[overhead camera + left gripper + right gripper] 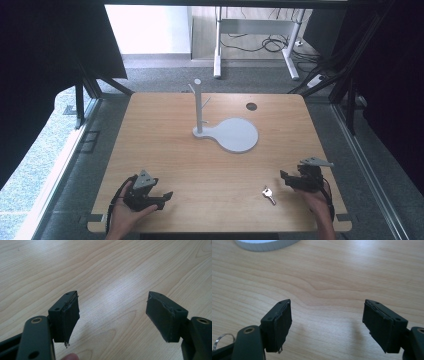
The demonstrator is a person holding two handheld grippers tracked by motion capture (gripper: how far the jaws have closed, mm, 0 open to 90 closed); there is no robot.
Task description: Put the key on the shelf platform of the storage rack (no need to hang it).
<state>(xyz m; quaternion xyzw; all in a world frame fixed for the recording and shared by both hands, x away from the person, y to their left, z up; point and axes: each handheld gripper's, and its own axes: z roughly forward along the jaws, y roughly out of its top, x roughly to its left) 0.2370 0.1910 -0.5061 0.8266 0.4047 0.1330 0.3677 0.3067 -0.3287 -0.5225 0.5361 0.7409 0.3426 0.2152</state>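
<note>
The right gripper (pixel 286 178) rests low over the near right part of the wooden table (pixel 165 150), held in the person's right hand (pixel 316 200), with its jaws pointing toward the table's middle. In the right gripper view the two black jaws stand wide apart with only bare wood grain between them, and the pads (pixel 283 325) touch nothing. The key (pixel 268 194) lies flat on the tabletop just beside this gripper, on its inner side and slightly nearer the person, apart from the jaws; its metal ring (pixel 219 339) appears at the lower left edge of the right gripper view, outside the jaw gap. The left gripper (pixel 165 197) sits over the near left part of the table, well apart from the key, held in the left hand (pixel 125 210). Its jaws are likewise spread wide (bare tabletop between them in the left gripper view), and nothing is gripped. A grey stand (pixel 198 107) with short side pegs rises upright near the table's middle on a flat round grey base (pixel 235 135), well apart from both grippers. A small dark round hole (pixel 251 106) is set in the tabletop beyond the base.
</note>
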